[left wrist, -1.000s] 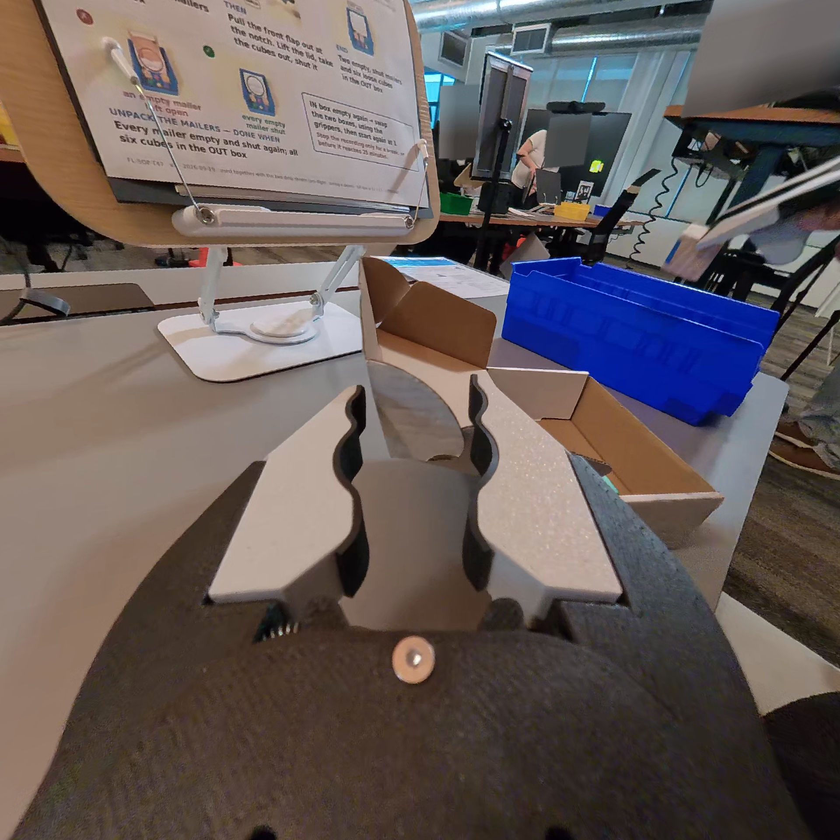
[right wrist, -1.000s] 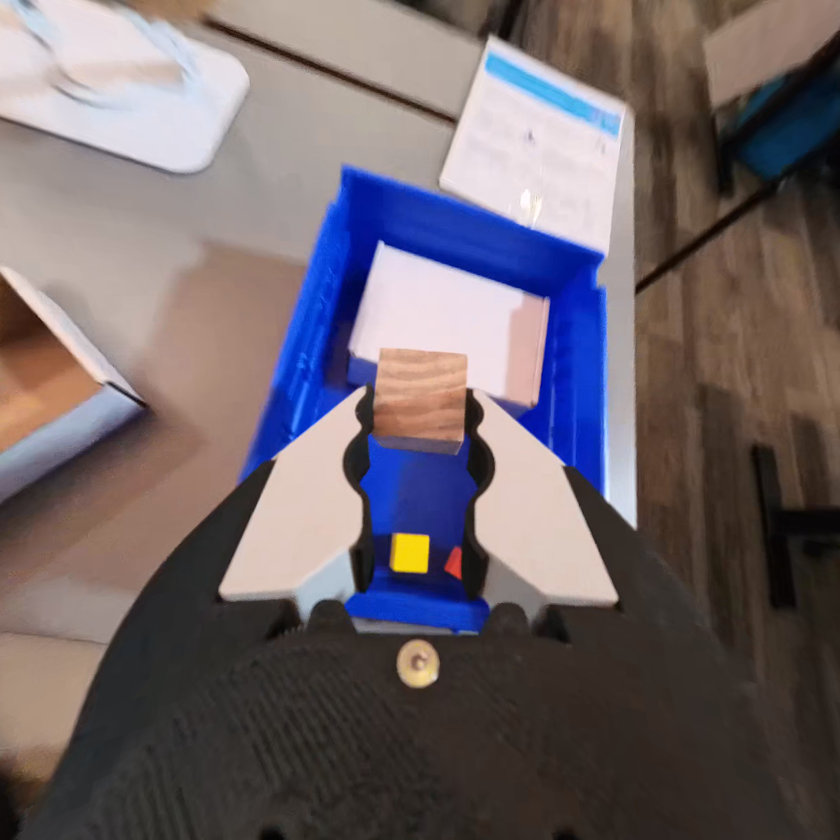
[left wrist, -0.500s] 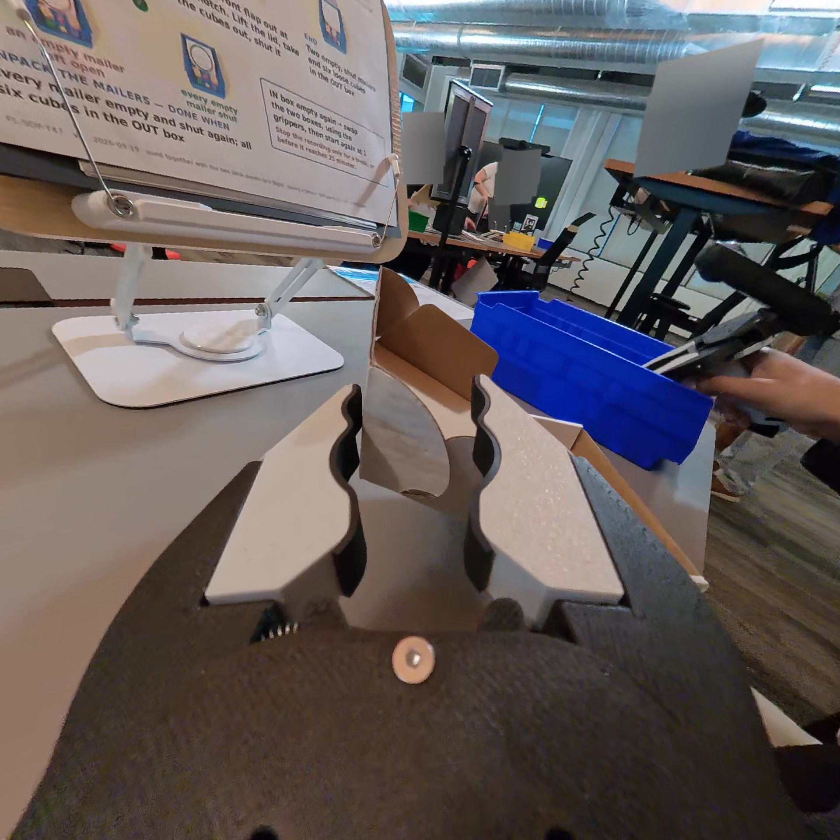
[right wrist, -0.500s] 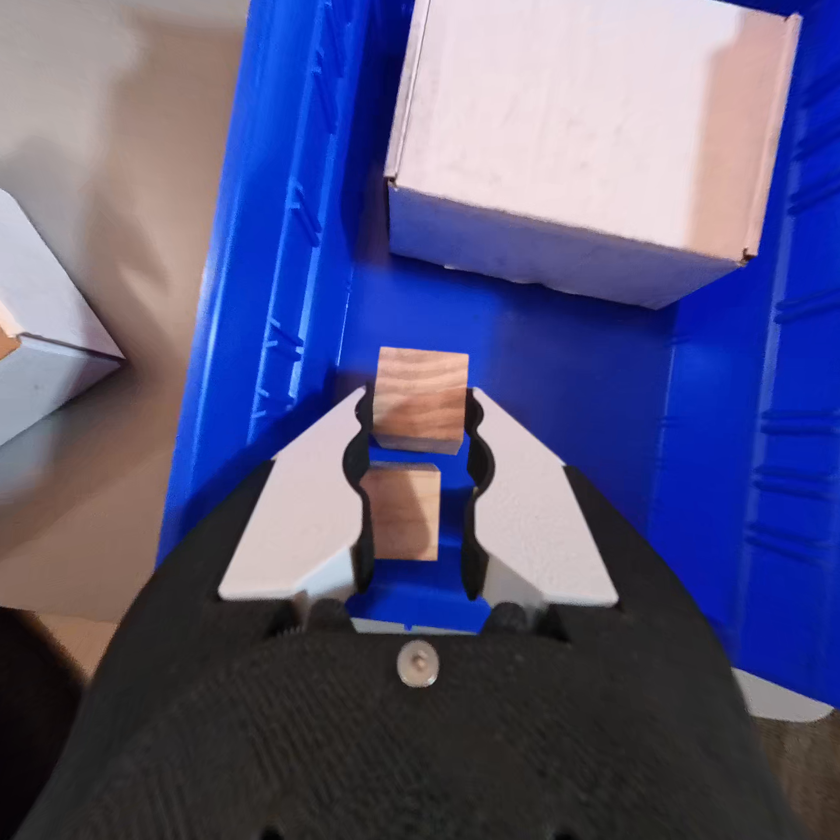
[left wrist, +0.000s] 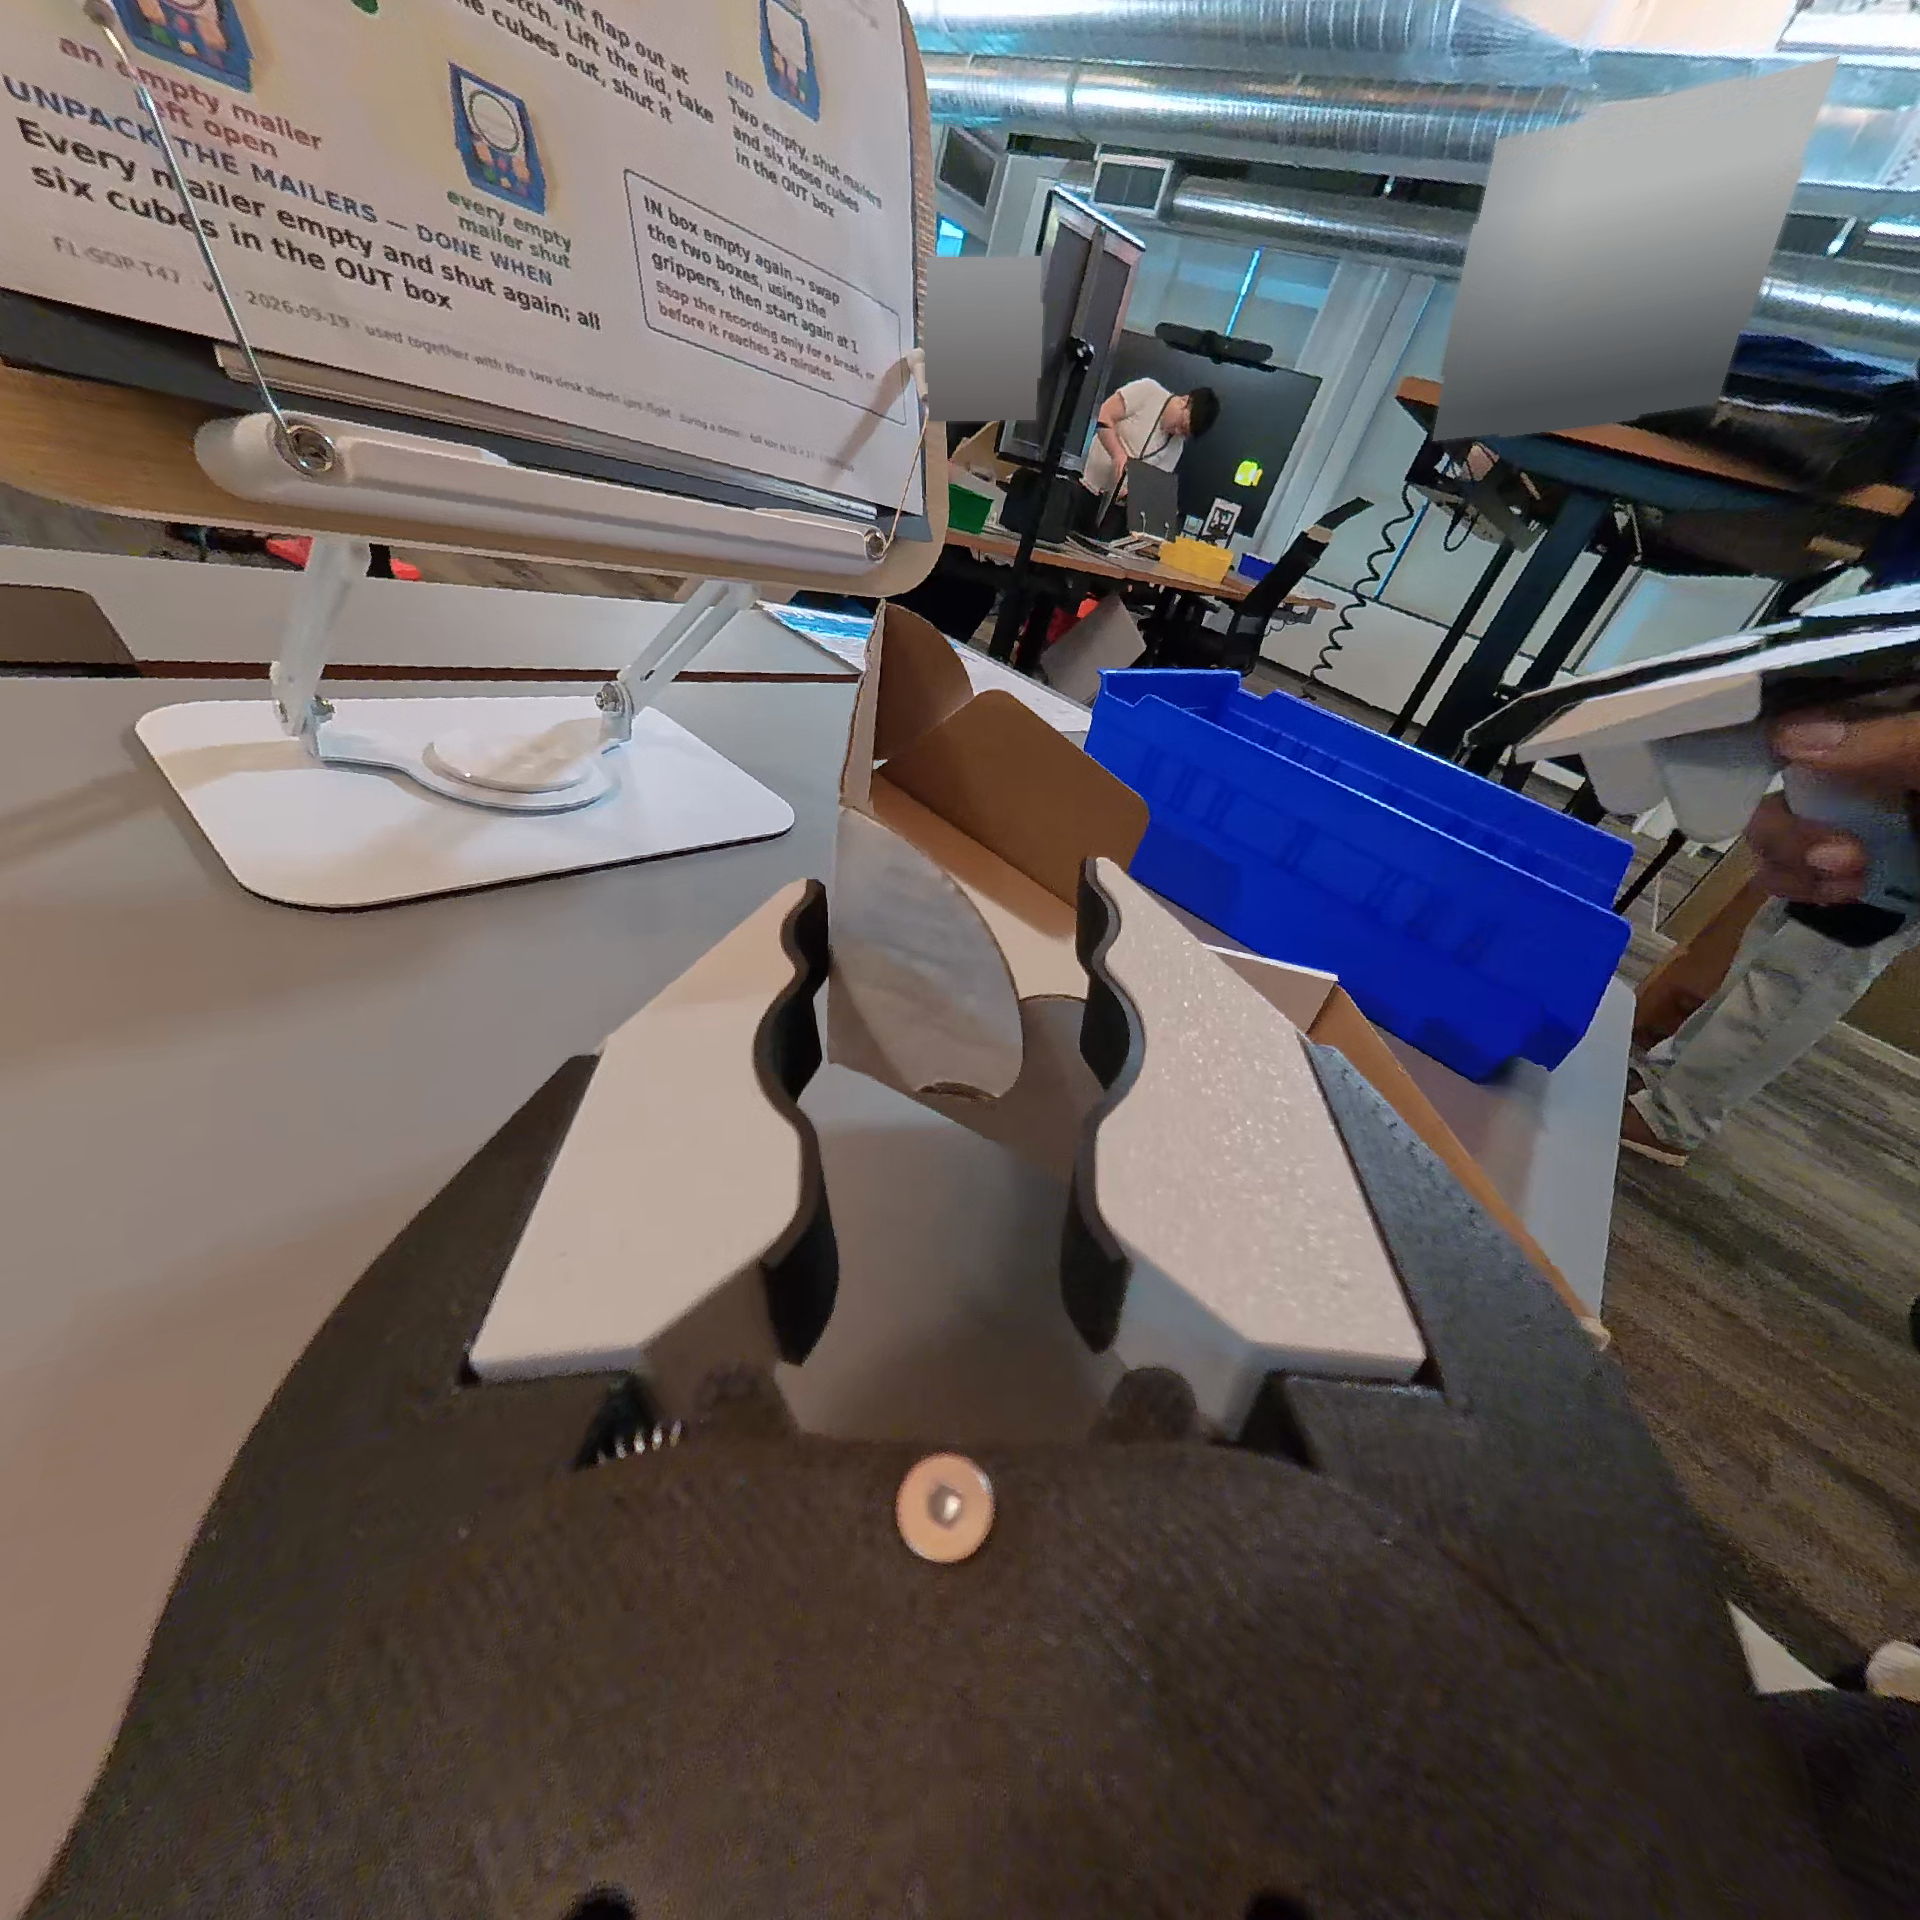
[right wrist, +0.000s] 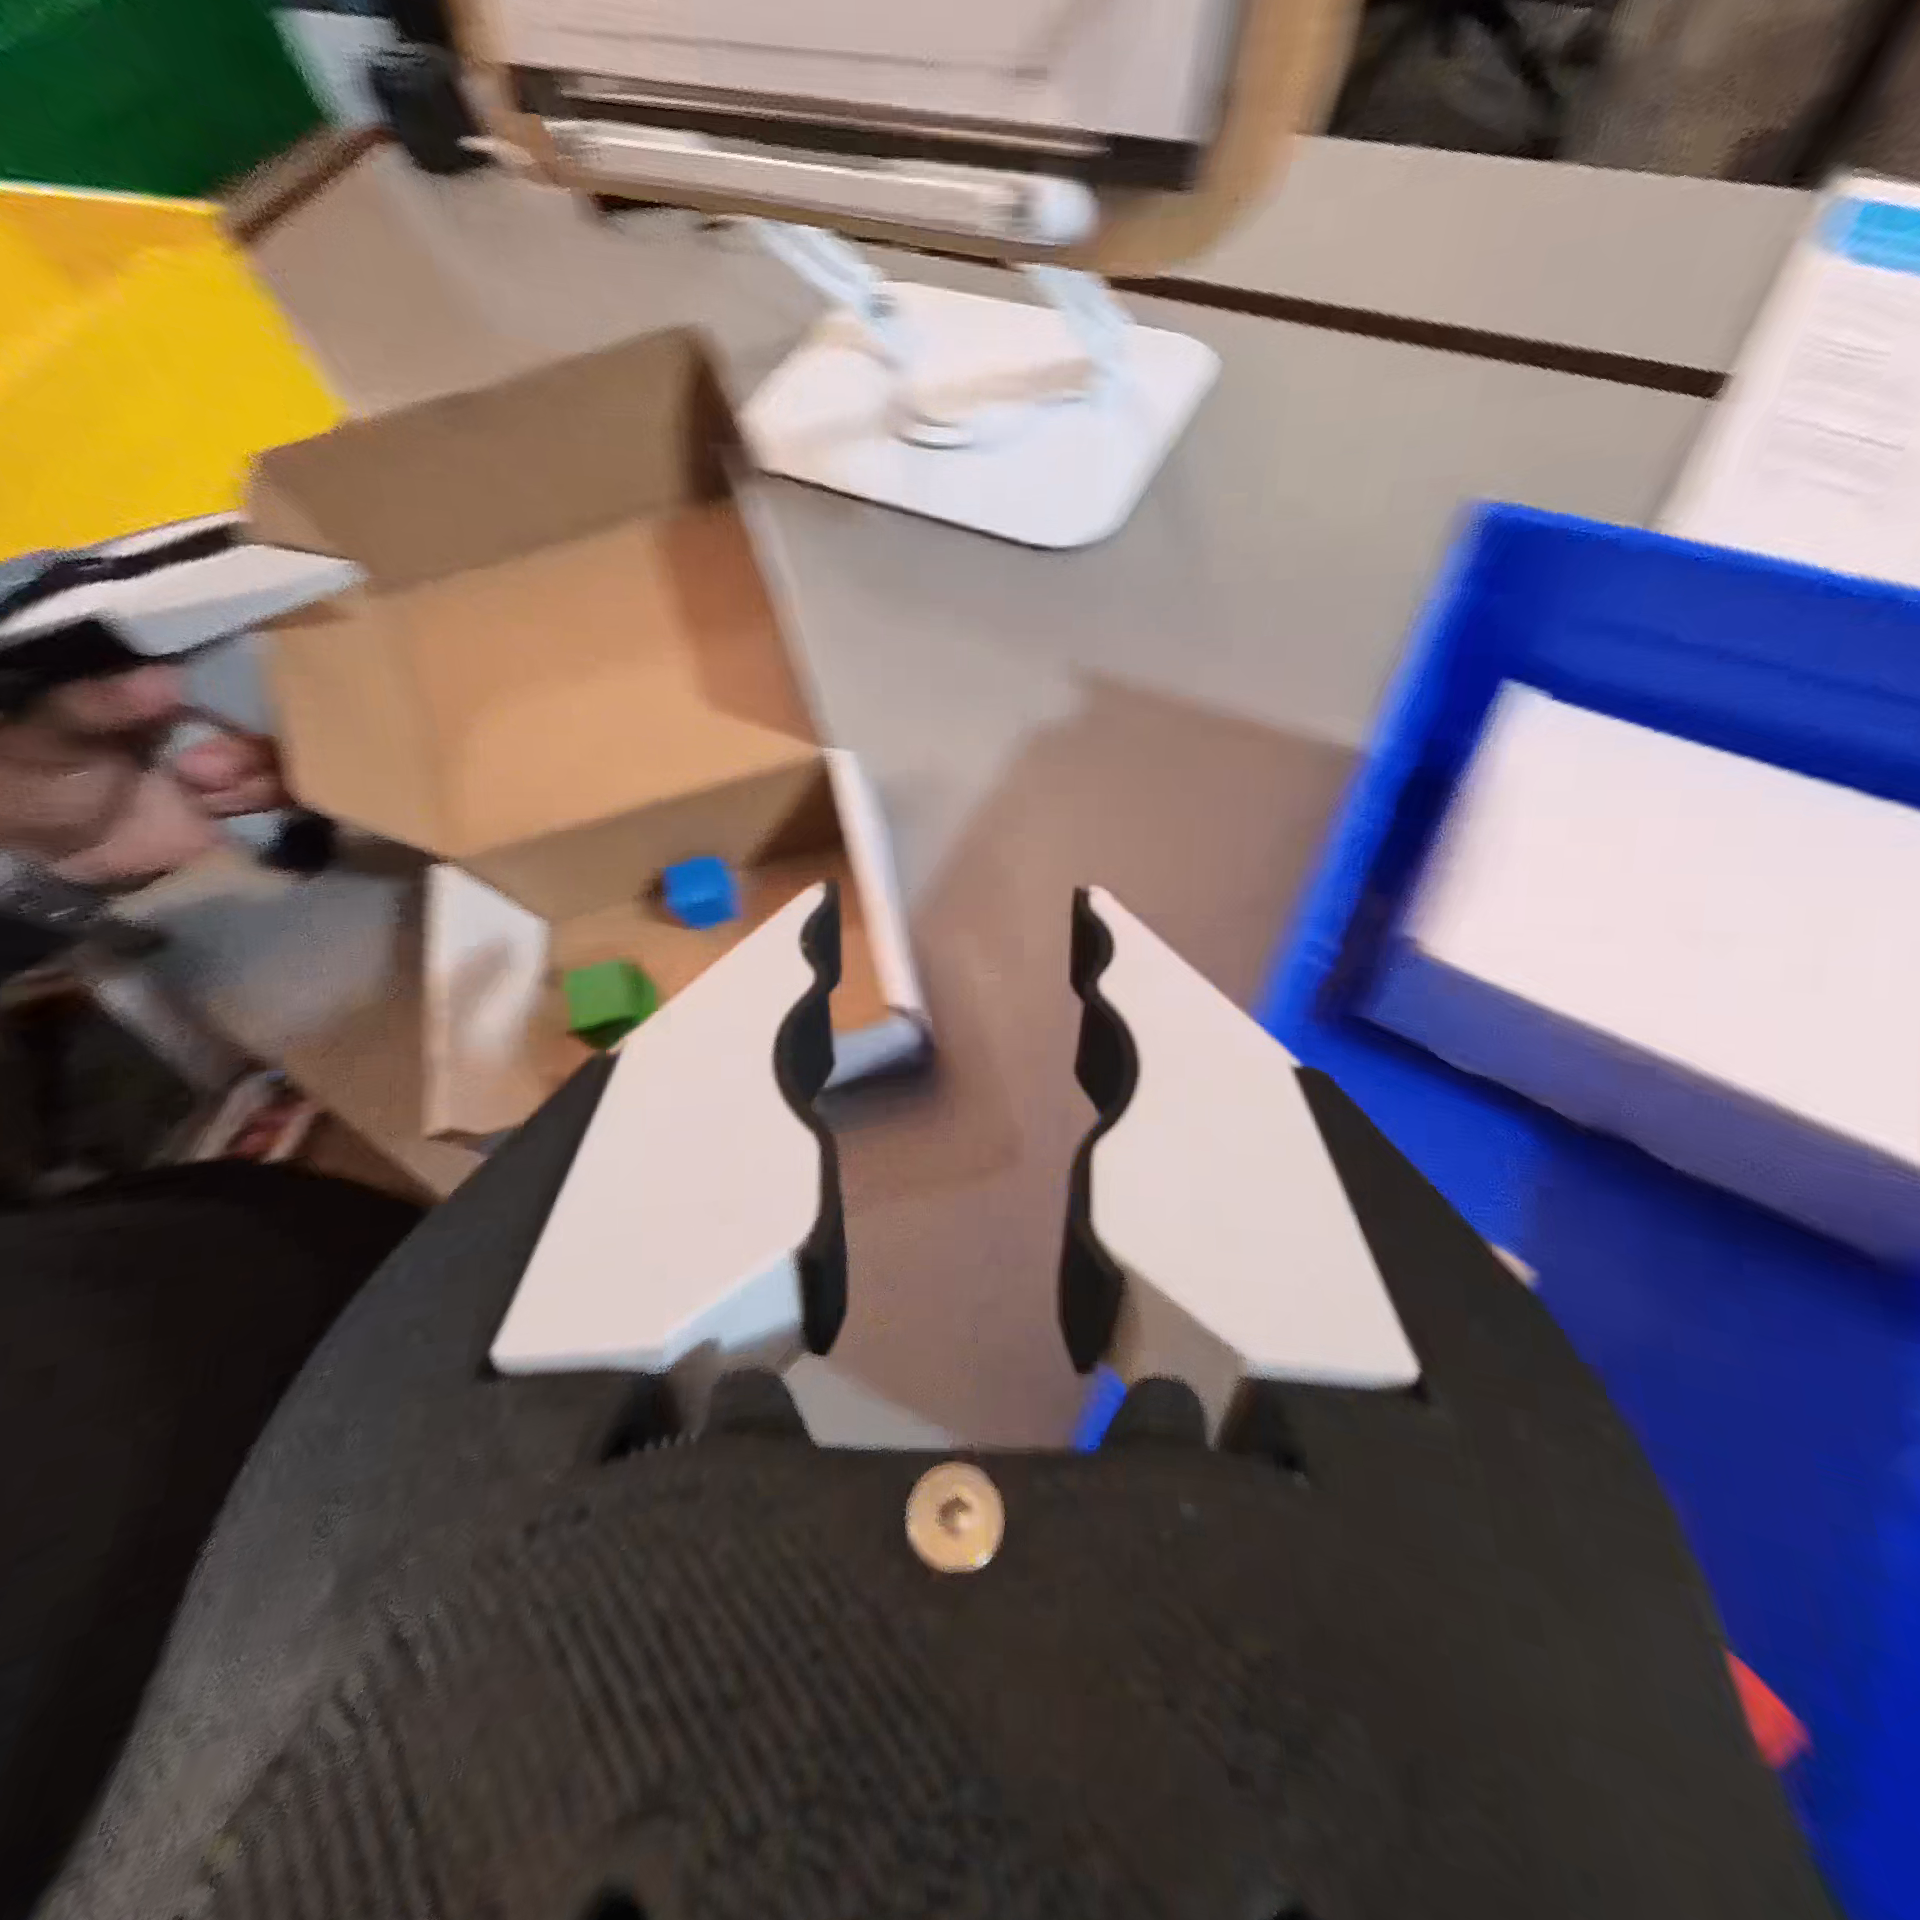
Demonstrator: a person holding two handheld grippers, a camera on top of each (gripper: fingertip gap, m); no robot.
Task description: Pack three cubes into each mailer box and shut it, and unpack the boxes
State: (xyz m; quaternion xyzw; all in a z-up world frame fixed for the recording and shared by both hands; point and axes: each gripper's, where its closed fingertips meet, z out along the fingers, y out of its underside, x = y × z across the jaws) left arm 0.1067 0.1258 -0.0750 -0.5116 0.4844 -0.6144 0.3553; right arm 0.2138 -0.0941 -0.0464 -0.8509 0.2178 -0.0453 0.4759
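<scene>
An open cardboard mailer (right wrist: 540, 665) sits on the grey table with its lid upright. A blue cube (right wrist: 701, 891) and a green cube (right wrist: 608, 1000) lie inside it. My left gripper (left wrist: 951, 904) is open, and the mailer's rounded side flap (left wrist: 914, 987) stands between its fingers, close to the left one. My right gripper (right wrist: 951, 914) is open and empty above the table, between the mailer and the blue bin (right wrist: 1455, 1195). A shut white mailer (right wrist: 1662, 914) lies in the bin. The view is blurred. The right gripper also shows in the left wrist view (left wrist: 1507, 743), beyond the blue bin (left wrist: 1351, 862).
A document stand with a white base (left wrist: 468, 790) holds an instruction sheet behind the mailer. A red cube (right wrist: 1766, 1725) shows in the bin's near end. A yellow bin (right wrist: 125, 353) and a green bin (right wrist: 135, 83) are at the far left. A paper sheet (right wrist: 1829, 416) lies behind the blue bin. The left tips stand about 15 cm off the blue cube (right wrist: 701, 891).
My right gripper held a wooden cube over the blue bin, let it go there, and has swung left toward the open mailer, now empty. My left gripper has stayed at the flap.
</scene>
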